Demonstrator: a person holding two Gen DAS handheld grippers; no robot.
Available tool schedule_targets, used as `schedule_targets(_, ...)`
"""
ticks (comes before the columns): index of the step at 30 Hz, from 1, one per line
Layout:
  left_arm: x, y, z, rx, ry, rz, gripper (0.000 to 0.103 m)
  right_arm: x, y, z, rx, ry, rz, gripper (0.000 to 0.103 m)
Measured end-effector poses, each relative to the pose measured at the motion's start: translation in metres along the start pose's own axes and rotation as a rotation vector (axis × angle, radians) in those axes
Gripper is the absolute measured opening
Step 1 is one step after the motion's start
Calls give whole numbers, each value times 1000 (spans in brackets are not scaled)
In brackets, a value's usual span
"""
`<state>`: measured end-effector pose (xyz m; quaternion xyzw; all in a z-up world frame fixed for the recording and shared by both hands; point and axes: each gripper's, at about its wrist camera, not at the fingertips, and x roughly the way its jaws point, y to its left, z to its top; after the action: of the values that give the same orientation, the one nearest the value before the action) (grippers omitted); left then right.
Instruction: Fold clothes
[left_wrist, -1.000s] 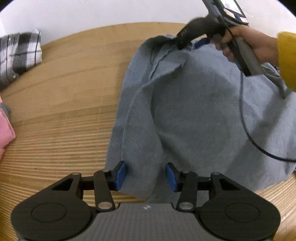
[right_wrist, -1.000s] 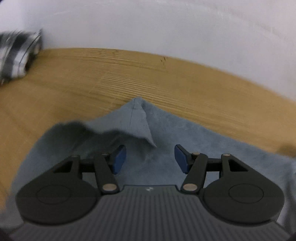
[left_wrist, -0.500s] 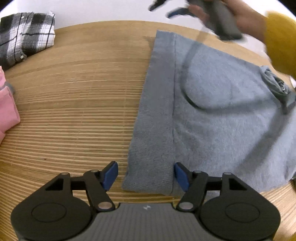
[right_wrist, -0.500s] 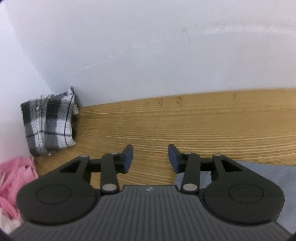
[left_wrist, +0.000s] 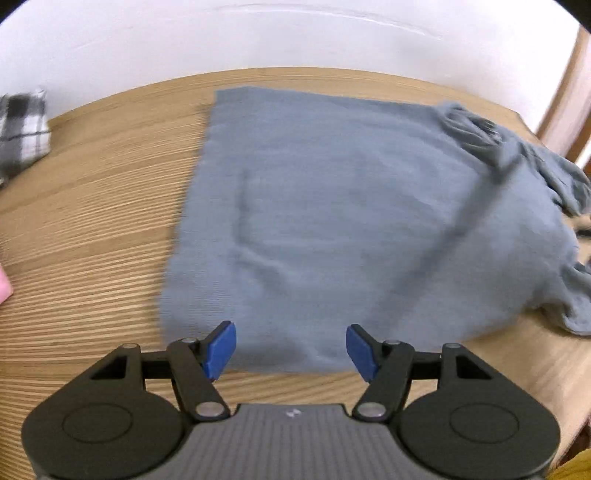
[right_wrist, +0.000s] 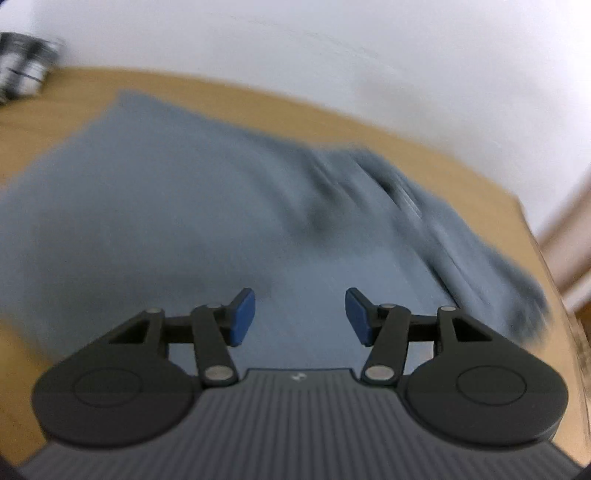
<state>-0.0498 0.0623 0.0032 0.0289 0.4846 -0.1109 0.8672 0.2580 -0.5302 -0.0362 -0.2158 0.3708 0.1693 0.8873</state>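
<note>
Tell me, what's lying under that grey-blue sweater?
The grey-blue sweater lies spread on the wooden table, which shows all around it. Whether anything else sits beneath is hidden by the fabric.

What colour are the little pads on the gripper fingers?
Blue. The left gripper's pads show sharpest in the left wrist view.

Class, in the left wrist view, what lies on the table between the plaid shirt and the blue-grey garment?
Only bare wooden table lies between the plaid shirt and the blue-grey garment, as the left wrist view shows.

Both grippers opened — sweater (left_wrist: 332, 221) released, flat.
</note>
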Motion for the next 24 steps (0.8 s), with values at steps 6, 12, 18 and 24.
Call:
schedule_targets(6, -10, -88, -15, 115, -1, -82, 68, -19, -57, -111, 227, 75, -40, 57)
schedule_targets(12, -16, -169, -32, 241, -2, -133, 68, -15, -39, -151, 240, 2, 79, 58)
schedule_targets(18, -18, -220, -53, 339, -9, -217, 68, -1, -40, -149, 282, -24, 192, 35)
schedule_targets(24, -24, -273, -67, 499, -143, -212, 68, -58, -43, -116, 371, -140, 438, 19)
